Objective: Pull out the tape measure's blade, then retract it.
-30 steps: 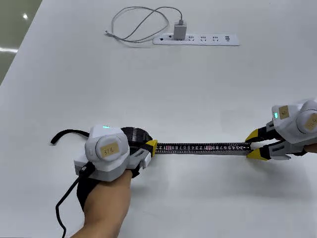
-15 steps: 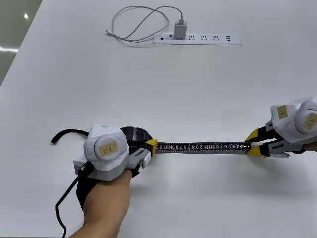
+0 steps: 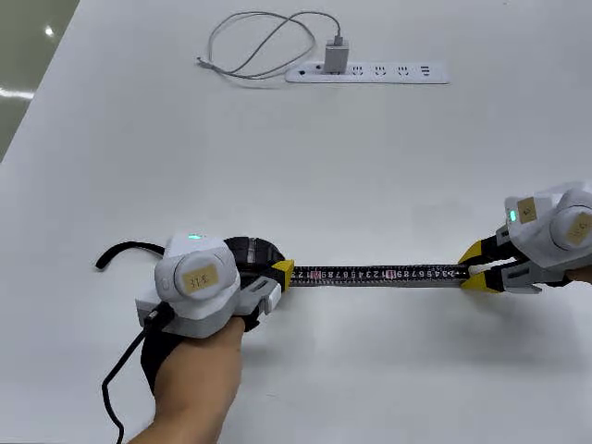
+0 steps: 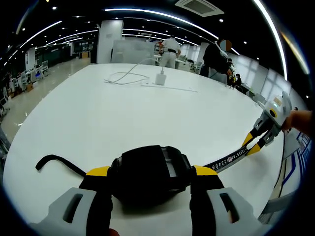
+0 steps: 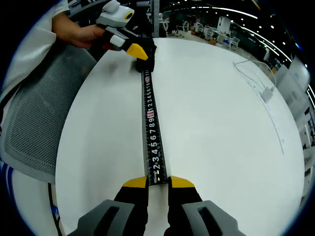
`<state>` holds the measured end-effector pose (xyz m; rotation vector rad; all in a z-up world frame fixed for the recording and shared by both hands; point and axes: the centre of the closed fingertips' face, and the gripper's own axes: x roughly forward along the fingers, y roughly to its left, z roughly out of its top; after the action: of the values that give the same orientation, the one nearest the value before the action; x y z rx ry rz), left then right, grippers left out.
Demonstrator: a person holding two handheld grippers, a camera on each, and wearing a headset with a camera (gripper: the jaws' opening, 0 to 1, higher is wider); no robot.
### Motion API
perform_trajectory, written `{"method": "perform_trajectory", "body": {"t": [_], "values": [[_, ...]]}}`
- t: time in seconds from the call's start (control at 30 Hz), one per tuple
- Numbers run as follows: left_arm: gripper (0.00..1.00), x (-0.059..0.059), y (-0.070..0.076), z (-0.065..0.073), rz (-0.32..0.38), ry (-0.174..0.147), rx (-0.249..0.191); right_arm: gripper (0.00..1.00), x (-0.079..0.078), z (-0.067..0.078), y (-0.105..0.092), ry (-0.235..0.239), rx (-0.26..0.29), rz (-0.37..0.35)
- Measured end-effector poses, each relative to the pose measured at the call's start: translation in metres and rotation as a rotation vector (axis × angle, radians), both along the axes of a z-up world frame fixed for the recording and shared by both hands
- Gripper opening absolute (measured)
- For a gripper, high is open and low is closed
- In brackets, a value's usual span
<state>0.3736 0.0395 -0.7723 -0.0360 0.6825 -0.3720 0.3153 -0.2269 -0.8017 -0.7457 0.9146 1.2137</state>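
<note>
White bench (image 3: pixel 370 166): fingers of the left gripper (image 4: pixel 151 172) clamp the tape measure (image 3: pixel 253 251); the right gripper (image 5: pixel 157 183) pinches the drawn-out blade (image 3: pixel 379 274) by its tip.

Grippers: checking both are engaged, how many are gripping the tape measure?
2. The left gripper, lower left in the head view, clamps the case; the right gripper, far right, pinches the blade's end.
</note>
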Motion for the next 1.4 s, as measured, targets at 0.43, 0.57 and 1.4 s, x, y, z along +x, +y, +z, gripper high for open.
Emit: {"method": "perform_trajectory", "body": {"t": [0.43, 0.57, 1.4], "values": [[0.57, -0.001, 0.001, 0.000, -0.016, 0.028, 0.006, 0.11, -0.001, 0.001, -0.001, -0.006, -0.001, 0.003], [0.57, -0.001, 0.001, -0.001, -0.016, 0.029, 0.004, 0.11, -0.001, 0.001, -0.001, -0.009, -0.004, 0.005], [0.57, -0.001, 0.002, 0.000, -0.014, 0.034, -0.041, 0.10, 0.008, 0.008, 0.038, -0.005, 0.066, 0.017]]}}
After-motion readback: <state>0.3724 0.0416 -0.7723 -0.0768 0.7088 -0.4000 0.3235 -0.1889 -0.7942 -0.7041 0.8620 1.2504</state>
